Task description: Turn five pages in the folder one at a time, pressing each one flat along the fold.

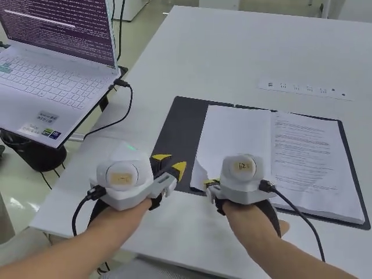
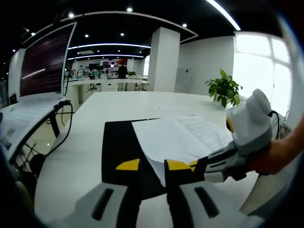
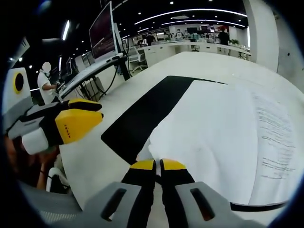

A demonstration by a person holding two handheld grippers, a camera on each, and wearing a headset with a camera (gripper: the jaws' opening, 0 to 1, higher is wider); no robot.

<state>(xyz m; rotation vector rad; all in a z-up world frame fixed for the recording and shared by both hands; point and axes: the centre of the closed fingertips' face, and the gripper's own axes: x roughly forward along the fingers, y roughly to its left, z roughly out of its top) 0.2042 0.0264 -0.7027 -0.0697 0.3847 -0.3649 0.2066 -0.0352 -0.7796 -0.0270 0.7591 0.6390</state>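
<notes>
While the left gripper (image 2: 152, 165) hangs open, right gripper (image 3: 158, 165) pinches the page (image 3: 213, 128) corner

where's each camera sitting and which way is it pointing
Head view: on the headset, looking down at the folder; both forearms, left gripper and right gripper show.
Left gripper view: along its open jaws, across the folder toward a plant; the right gripper's hand shows.
Right gripper view: along jaws shut on the page; left gripper at left.
All three share the folder.
</notes>
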